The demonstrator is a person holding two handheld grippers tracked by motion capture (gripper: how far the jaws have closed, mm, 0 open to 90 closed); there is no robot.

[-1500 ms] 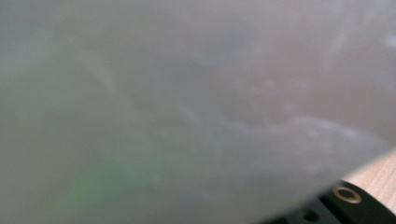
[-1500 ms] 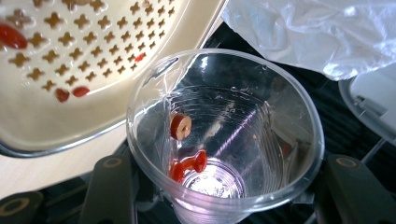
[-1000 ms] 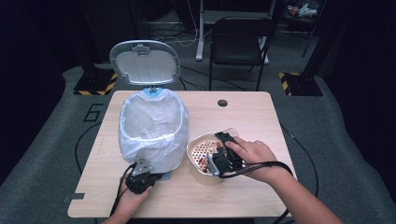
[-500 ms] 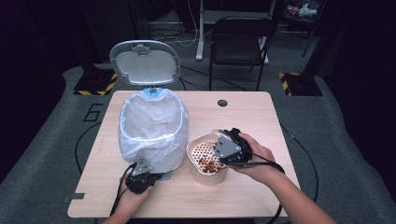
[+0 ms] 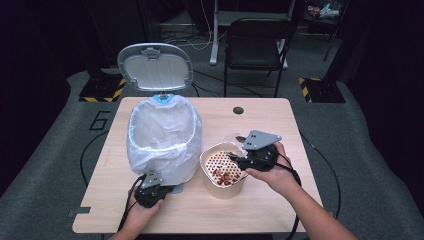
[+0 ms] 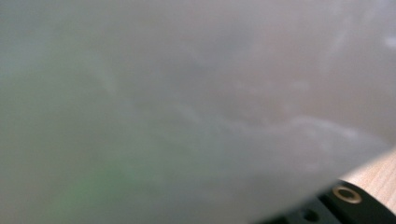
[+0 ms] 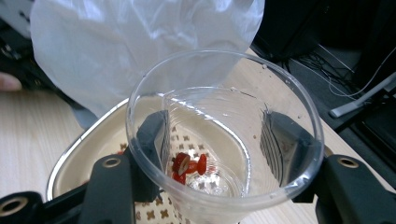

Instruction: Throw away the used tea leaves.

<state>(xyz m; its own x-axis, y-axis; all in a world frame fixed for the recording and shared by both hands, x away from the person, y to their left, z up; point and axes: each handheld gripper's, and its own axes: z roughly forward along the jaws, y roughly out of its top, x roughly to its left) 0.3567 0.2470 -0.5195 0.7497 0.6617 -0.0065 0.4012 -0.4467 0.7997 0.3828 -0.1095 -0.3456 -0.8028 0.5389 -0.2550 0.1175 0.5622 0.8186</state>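
My right gripper (image 5: 241,158) is shut on a clear plastic cup (image 7: 289,88), its pads (image 7: 154,135) pressing the cup's two sides. The cup lies tipped on its side over the right rim of a cream perforated strainer bowl (image 5: 209,172). A few red pieces (image 7: 187,165) sit inside the cup, and more red bits (image 5: 227,176) lie in the bowl. My left gripper (image 5: 159,188) is at the foot of the bin's white bag (image 5: 165,135) with its jaws shut. Blurred white bag (image 6: 187,102) lies right against the left gripper's camera, and whether the jaws pinch it I cannot tell.
The bin's grey lid (image 5: 155,67) stands open behind the bag. The wooden table (image 5: 260,215) has a round hole (image 5: 238,110) near its far edge. A black folding chair (image 5: 257,45) stands beyond the table. Cables trail off both sides.
My right hand has moved a little right and up with the cup, from over the middle of the bowl to its right rim. The left hand has stayed put.
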